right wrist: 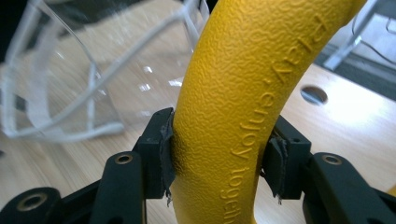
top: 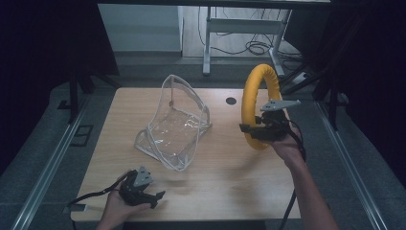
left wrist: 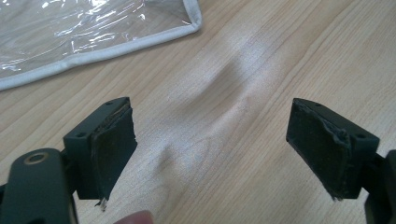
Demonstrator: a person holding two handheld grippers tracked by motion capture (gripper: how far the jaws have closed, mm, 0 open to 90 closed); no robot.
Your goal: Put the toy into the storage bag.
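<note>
Embossed lettering "Play · enjoy togeth…" along yellow ring (right wrist: 233, 107), partly legible.

A light wooden bench (top: 215, 177) with a pale grain stands in the middle of a dim space, and a small dark round hole (top: 231, 101) is set into its top near the far edge. Grey floor (top: 38, 158) surrounds it, with metal rails (top: 45, 172) running along the left and right sides. Black curtains (top: 43, 43) close off both flanks, leaving them in deep shadow. Beyond the far edge the room is brighter: a pale wall panel (top: 139, 26) stands at the back, beside the white metal legs of another table (top: 207, 45), under which dark cables (top: 253, 48) lie loosely coiled on the floor.
</note>
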